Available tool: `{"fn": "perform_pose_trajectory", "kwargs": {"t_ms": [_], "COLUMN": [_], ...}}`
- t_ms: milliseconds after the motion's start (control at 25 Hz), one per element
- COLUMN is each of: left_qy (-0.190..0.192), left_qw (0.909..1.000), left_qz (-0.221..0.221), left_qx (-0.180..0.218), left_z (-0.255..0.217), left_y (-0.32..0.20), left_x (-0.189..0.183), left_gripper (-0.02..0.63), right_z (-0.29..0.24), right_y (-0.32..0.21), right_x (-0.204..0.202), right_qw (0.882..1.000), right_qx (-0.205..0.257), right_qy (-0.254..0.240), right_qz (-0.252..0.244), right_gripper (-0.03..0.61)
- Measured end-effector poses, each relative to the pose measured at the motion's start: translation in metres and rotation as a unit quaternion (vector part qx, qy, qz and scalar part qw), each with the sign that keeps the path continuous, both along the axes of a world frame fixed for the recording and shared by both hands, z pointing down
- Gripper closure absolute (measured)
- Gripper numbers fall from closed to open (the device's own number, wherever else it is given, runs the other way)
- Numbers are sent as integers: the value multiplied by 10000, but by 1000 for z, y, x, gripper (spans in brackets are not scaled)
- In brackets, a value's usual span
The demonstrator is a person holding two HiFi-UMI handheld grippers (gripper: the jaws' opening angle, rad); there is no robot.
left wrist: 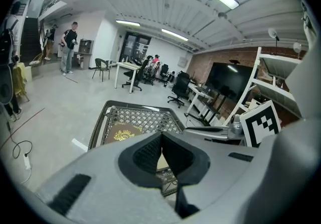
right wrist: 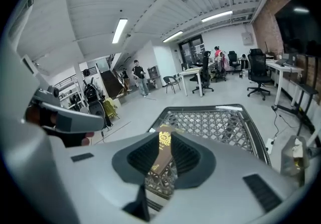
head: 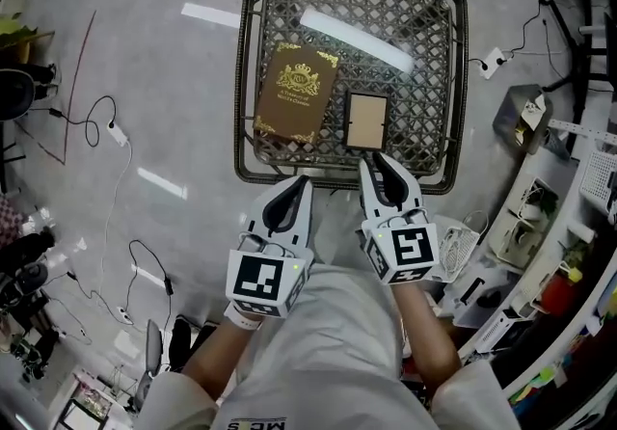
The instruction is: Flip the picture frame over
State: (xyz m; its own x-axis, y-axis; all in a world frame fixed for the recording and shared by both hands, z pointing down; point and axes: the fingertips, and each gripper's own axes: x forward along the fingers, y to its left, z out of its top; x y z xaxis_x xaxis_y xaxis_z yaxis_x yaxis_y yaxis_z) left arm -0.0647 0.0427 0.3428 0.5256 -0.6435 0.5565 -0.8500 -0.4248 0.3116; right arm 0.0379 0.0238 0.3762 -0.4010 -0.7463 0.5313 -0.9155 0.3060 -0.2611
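Note:
A small picture frame [head: 366,121] with a black border and a pale tan middle lies flat near the front edge of a dark lattice table [head: 246,62]. To its left lies a brown book [head: 297,89] with gold print. My right gripper [head: 371,160] hovers just in front of the frame, jaws a little apart with nothing between them. Through that gap in the right gripper view [right wrist: 164,135] I see the book [right wrist: 161,155]. My left gripper [head: 303,181] is at the table's front rim, left of the frame, tips together and empty. In its own view [left wrist: 161,136] the book [left wrist: 123,134] shows beyond.
Cables and a power strip [head: 118,134] lie on the grey floor to the left. Shelving and clutter [head: 549,255] crowd the right side. Desks, office chairs [right wrist: 258,75] and standing people [left wrist: 69,47] are far off.

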Motion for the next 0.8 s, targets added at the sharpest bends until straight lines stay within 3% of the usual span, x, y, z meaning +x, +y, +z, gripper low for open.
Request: {"fn": "perform_pose_trajectory", "kwargs": {"t_ms": [400, 800], "left_qy": [-185, -113], "left_qw": [9994, 9975], "left_qz": [125, -61], "left_qx": [-271, -699], "left_z": [52, 95], "left_y": [-4, -11], "left_x": [-12, -23], "left_gripper": [589, 589], "right_z": [70, 144], "right_y": [-20, -29], "right_x": [-5, -11], "right_qw": [9986, 9924], "right_qx": [-481, -1066], "right_qy": [154, 380], "right_qz": [149, 484], "right_gripper": [500, 486]}}
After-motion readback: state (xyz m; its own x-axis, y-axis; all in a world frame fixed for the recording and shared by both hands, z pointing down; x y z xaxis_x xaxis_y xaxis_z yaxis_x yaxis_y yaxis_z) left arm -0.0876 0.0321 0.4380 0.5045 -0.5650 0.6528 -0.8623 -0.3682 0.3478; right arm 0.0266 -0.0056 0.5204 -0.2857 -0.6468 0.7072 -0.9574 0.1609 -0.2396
